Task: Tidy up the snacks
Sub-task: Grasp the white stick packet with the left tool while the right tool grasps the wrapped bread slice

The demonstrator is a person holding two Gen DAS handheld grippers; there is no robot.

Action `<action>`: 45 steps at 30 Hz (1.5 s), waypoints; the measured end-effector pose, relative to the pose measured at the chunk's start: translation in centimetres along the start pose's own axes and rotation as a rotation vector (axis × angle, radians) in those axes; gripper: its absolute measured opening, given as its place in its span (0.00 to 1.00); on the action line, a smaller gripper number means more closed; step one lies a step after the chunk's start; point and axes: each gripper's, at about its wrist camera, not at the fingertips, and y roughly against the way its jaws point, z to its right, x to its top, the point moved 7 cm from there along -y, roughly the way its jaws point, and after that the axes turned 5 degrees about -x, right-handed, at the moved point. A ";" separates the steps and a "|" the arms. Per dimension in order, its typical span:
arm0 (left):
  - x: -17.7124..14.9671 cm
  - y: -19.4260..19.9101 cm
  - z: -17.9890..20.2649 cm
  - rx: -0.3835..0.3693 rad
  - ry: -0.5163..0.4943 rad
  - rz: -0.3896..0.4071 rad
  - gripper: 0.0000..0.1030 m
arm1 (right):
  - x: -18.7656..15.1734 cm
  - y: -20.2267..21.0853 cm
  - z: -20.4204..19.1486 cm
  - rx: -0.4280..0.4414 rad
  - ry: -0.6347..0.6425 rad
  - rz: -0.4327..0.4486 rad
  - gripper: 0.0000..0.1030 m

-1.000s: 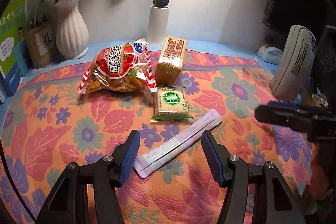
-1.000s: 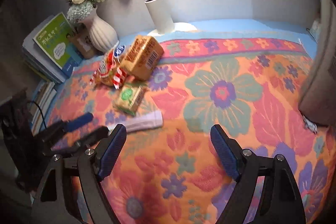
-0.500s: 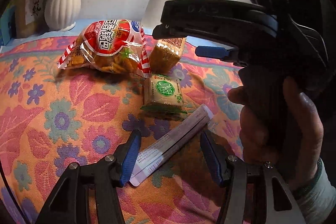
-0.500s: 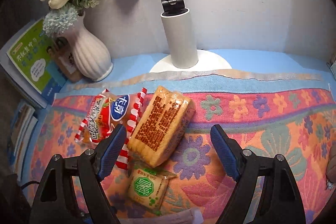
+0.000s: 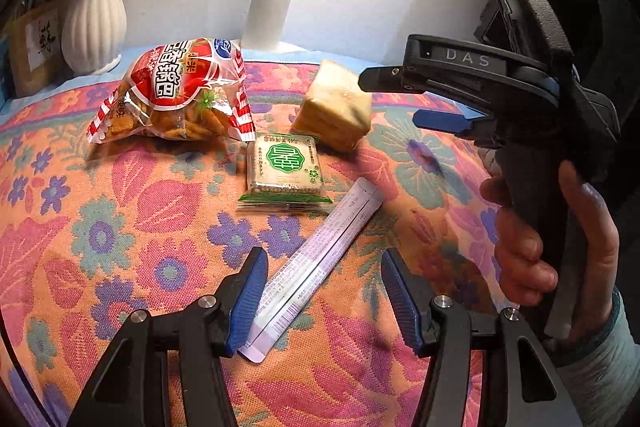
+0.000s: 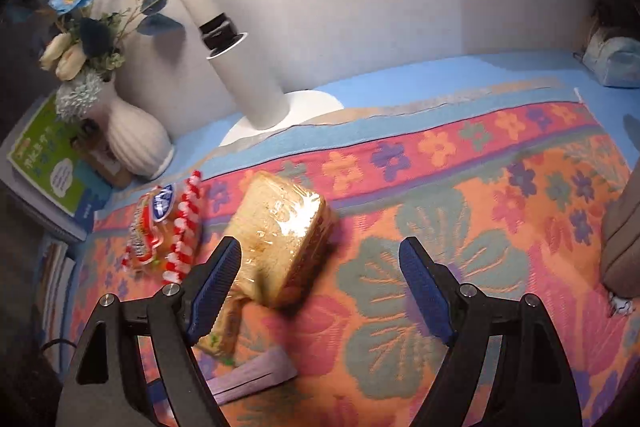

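While the left tool hangs over the near end of the long white sachet, its jaws stand apart and nothing is pinched; the sachet lies flat on the floral cloth between the blue pads, untouched. Beyond it sits the green-labelled cracker pack, then the red snack bag at left and the tan biscuit block at right. A second ago the right tool was only a dark edge at the side of this view; now the right tool, gripped by a hand, fills the right half and its tips reach the biscuit block.

Right wrist view: a second ago this tool looked across bare cloth. Now the right tool, jaws released and wide, frames the biscuit block; left pad alongside the wrapper, contact uncertain; right pad well clear. The red snack bag lies just left, vase and lamp post behind.

Judgement: the biscuit block is the next pick; the block looks blurred and may be shifting. No snack is sorted yet.
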 end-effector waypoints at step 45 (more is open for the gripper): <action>-6.8 2.0 4.3 0.216 -0.146 -0.082 0.19 | -12.4 10.2 4.7 0.038 0.301 -0.057 0.70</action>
